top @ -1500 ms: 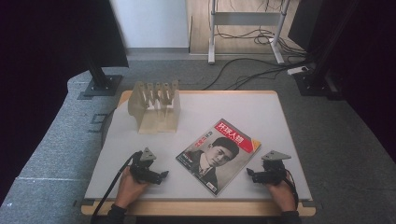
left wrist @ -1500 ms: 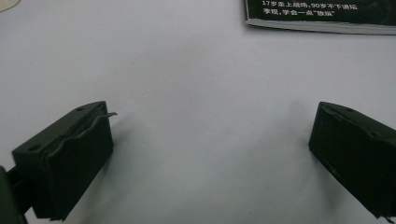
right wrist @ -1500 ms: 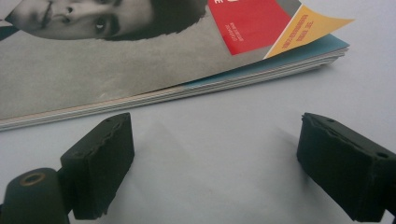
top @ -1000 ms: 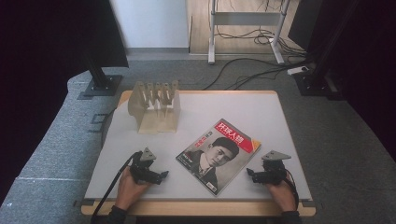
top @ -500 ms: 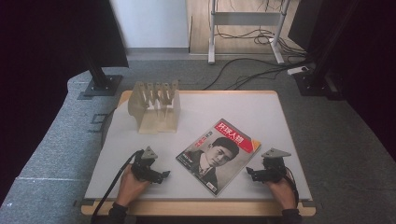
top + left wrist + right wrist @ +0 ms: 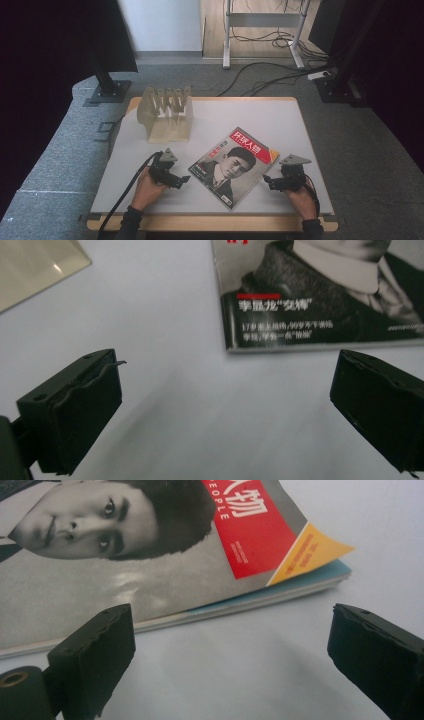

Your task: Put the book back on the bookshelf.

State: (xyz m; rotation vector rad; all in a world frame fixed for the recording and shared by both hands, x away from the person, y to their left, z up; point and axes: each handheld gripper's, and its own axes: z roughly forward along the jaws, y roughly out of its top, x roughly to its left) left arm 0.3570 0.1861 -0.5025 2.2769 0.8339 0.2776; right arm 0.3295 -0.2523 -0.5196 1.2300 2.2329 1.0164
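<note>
From above, the magazine (image 6: pixel 234 166) lies between the left gripper (image 6: pixel 184 179) and right gripper (image 6: pixel 266 179); the left has edged nearer since earlier. In the left gripper view, wide jaws hold nothing. In the right gripper view, jaws just opened further, empty.

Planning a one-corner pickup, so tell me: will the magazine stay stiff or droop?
The magazine looks thin and soft-covered, so it would probably droop. Its glossy cover may slip on the smooth table. The yellow corner already curls up, perhaps giving an easier start.
</note>
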